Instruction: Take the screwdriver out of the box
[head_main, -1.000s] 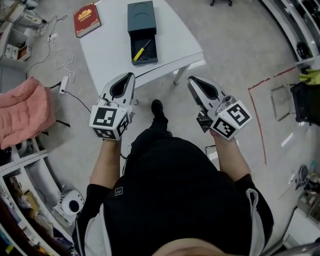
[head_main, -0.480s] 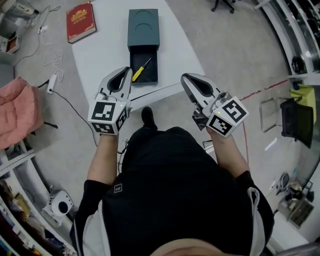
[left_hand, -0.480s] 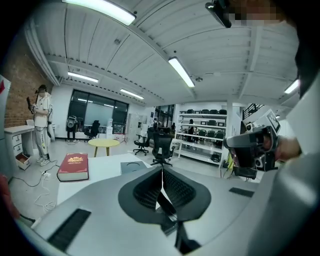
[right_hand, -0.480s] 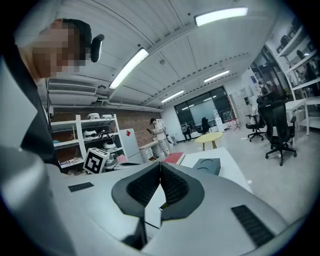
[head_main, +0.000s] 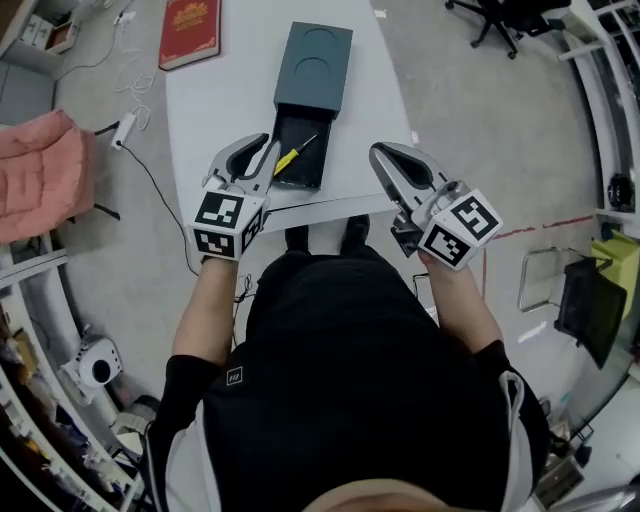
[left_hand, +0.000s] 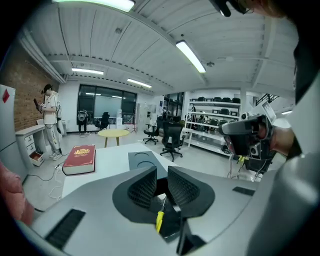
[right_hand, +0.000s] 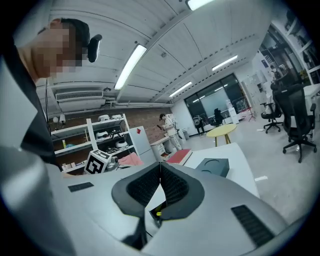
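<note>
Left gripper (head_main: 265, 148), jaws just opening and empty, hovers by the slim yellow-handled screwdriver (head_main: 297, 151): likely light, stiff, best pinched at the handle

Beyond me, a red book (head_main: 190, 30) lies at my table's (head_main: 220, 100) far corner. Left of the table, a pink cloth (head_main: 40, 185) and a power strip (head_main: 124, 128) lie on the floor (head_main: 470, 110).

Looked down on a white rectangular table (head_main: 215, 110) standing on a grey floor (head_main: 450, 90). Found a red hardcover book (head_main: 190, 30) lying flat near the far left corner, well apart from a dark grey-green box (head_main: 320, 60) toward the right side. Noted two round recesses in the box's lid, and its drawer (head_main: 300, 172) standing open toward the near edge.
</note>
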